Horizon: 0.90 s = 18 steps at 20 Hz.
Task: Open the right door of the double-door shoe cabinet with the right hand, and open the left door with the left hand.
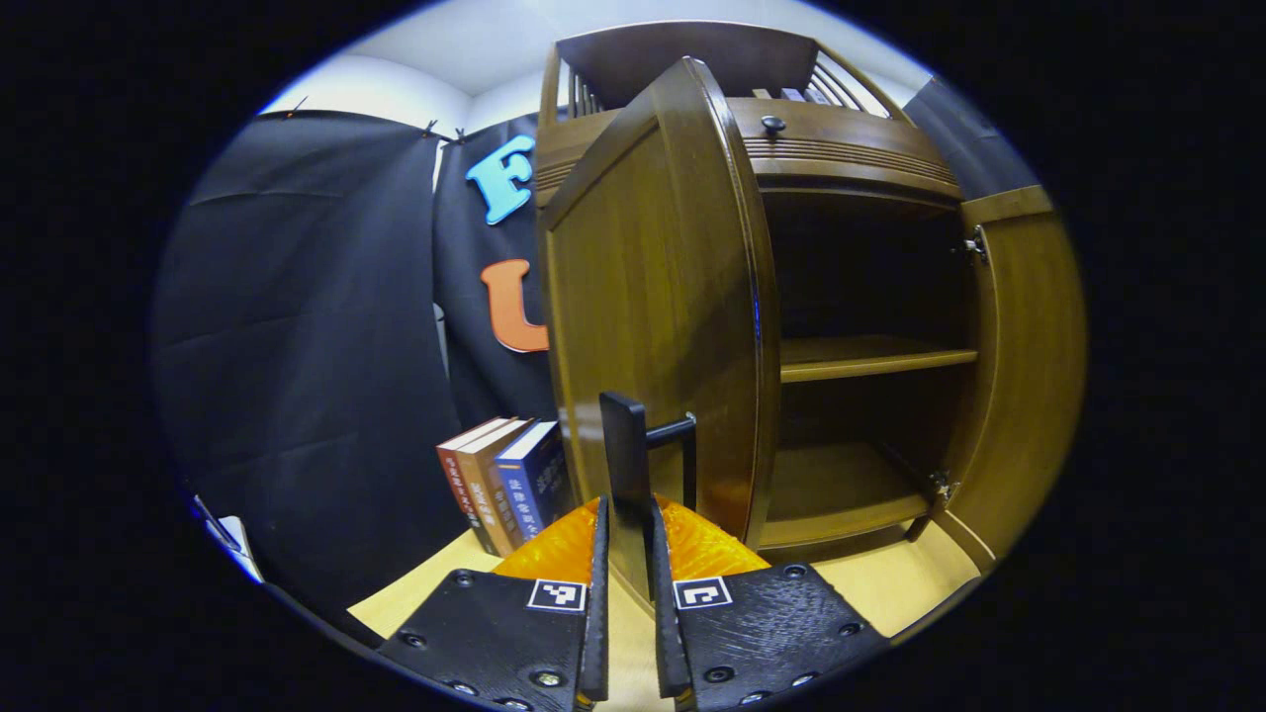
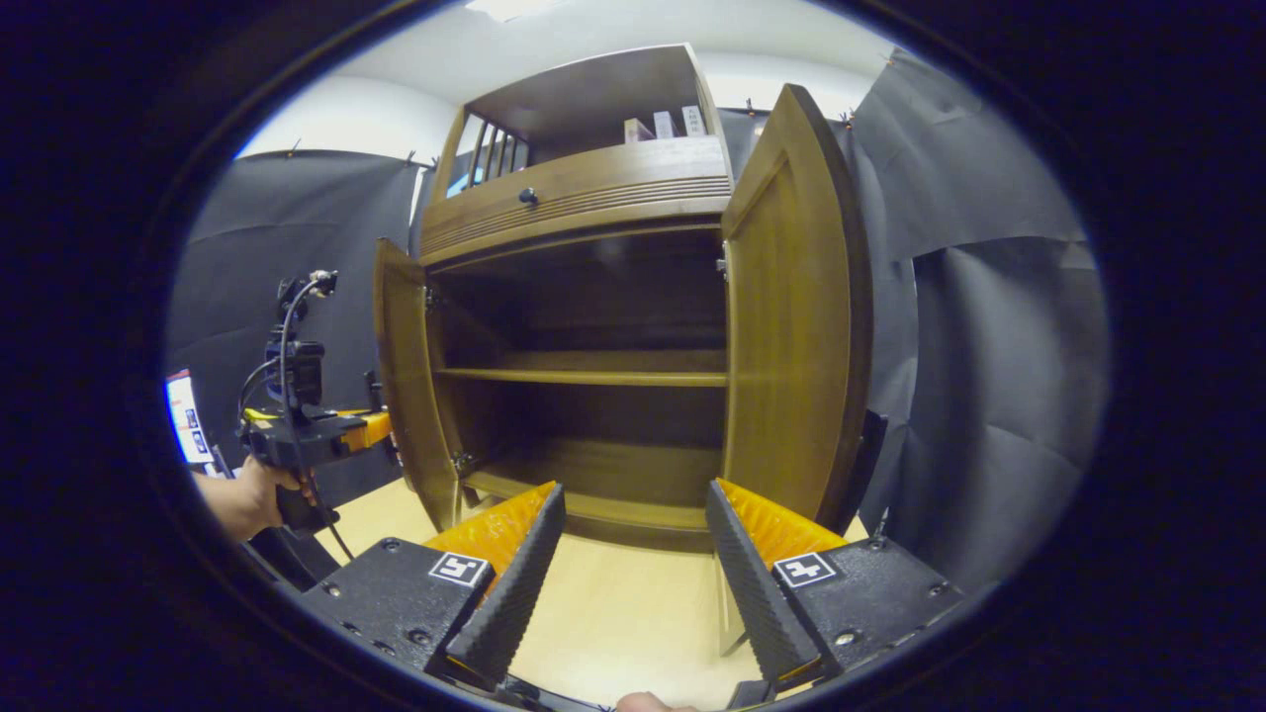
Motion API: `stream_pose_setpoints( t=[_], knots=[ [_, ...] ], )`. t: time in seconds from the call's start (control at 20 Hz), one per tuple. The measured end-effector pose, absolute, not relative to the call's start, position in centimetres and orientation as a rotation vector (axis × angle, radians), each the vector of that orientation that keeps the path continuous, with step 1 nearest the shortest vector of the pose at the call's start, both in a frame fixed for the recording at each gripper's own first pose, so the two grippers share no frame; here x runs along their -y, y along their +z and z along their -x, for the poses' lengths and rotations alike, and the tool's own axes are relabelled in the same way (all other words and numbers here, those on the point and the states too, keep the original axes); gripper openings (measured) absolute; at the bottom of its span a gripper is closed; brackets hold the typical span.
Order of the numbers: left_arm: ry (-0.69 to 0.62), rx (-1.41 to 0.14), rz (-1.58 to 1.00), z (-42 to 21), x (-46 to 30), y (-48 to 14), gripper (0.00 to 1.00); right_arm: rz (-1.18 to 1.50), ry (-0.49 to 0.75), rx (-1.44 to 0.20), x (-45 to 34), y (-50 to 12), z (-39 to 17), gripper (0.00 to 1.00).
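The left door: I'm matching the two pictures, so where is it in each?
Left gripper view: the left door stands centre, swung open, its handle between the left tool's fingers.
Right gripper view: it stands left of the cabinet opening, seen edge-on.
Shared landmark: the drawer knob, top centre and upper left.

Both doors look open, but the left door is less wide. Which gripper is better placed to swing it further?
Left. The left gripper has its fingers closed on the left door's handle. The right gripper is open, holding nothing.
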<state>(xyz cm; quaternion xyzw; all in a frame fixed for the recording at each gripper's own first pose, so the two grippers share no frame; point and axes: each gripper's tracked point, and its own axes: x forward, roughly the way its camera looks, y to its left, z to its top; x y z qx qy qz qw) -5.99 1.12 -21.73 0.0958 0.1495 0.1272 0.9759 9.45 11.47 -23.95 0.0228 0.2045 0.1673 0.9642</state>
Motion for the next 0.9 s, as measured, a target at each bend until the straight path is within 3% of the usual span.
stream_pose_setpoints(
  t=[0.35, 0.9],
  knots=[
    [0.334, -0.299, -0.201, 8.1, -5.3, -20.8, 0.18, -0.028, 0.337, -0.419, -11.7, -23.7, -8.9, 0.90],
    [0.259, -0.305, -0.135, 9.4, -9.0, -20.3, 0.18, -0.009, 0.281, -0.414, -16.0, -23.6, -9.9, 0.90]
  ],
)
